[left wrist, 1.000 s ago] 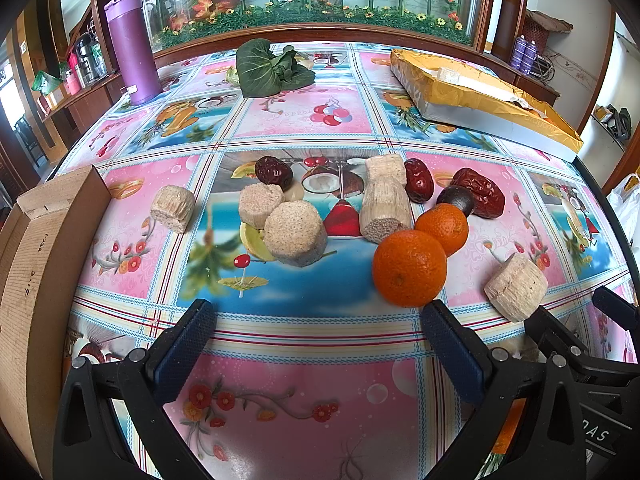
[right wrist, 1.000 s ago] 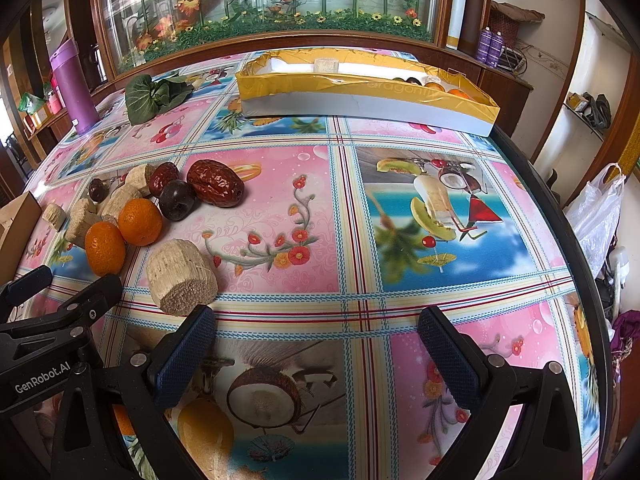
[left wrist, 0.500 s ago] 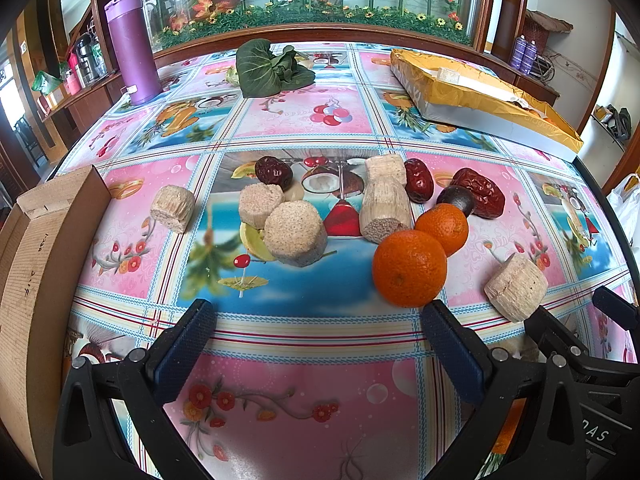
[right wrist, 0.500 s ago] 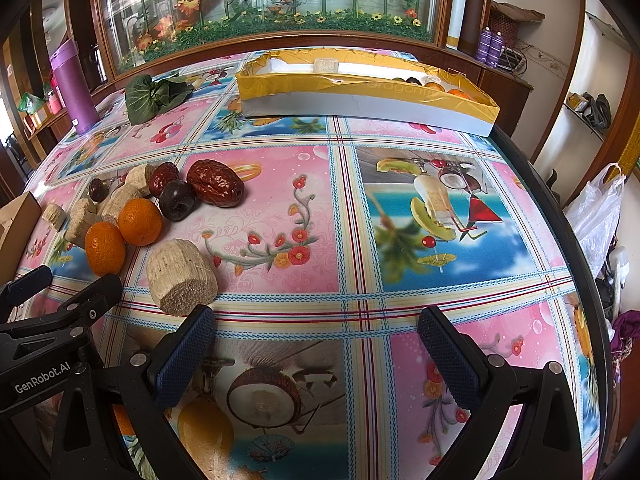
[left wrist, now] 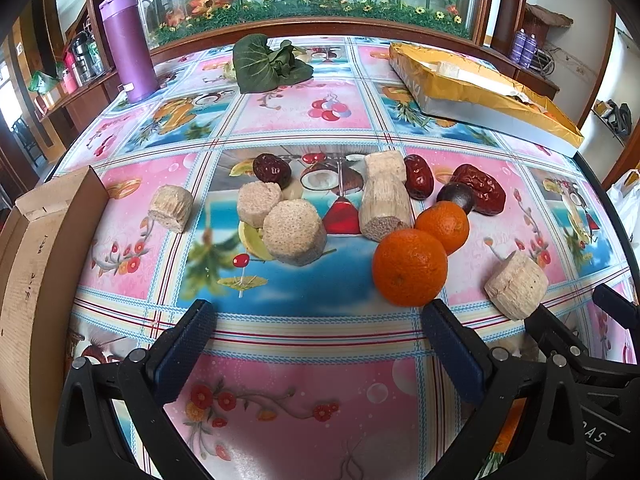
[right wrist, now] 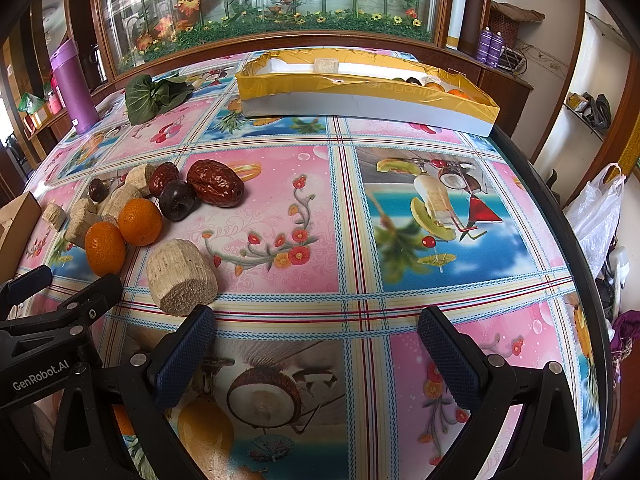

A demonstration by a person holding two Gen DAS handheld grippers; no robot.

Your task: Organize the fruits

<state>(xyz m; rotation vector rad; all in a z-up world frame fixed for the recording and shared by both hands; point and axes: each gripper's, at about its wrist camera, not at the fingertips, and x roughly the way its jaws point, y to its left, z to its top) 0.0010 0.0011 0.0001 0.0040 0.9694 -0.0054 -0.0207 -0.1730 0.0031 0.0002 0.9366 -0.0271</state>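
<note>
Two oranges (left wrist: pixel 410 266) (left wrist: pixel 443 222) lie on the patterned tablecloth among several beige sugarcane chunks (left wrist: pixel 294 232), red dates (left wrist: pixel 482 189) and a dark plum (left wrist: pixel 456 197). My left gripper (left wrist: pixel 318 332) is open and empty, just short of the near orange. My right gripper (right wrist: pixel 316 338) is open and empty over bare cloth; a cane chunk (right wrist: pixel 182 276) lies by its left finger. The same fruit pile (right wrist: pixel 140 220) shows at left in the right wrist view. A yellow-lined box (right wrist: pixel 360 88) at the far edge holds some fruit.
A cardboard box (left wrist: pixel 36 272) stands at the left table edge. A purple bottle (left wrist: pixel 128 44) and a green leafy vegetable (left wrist: pixel 268 64) sit at the back. The table edge curves at the right, with a plastic bag (right wrist: pixel 600 208) beyond it.
</note>
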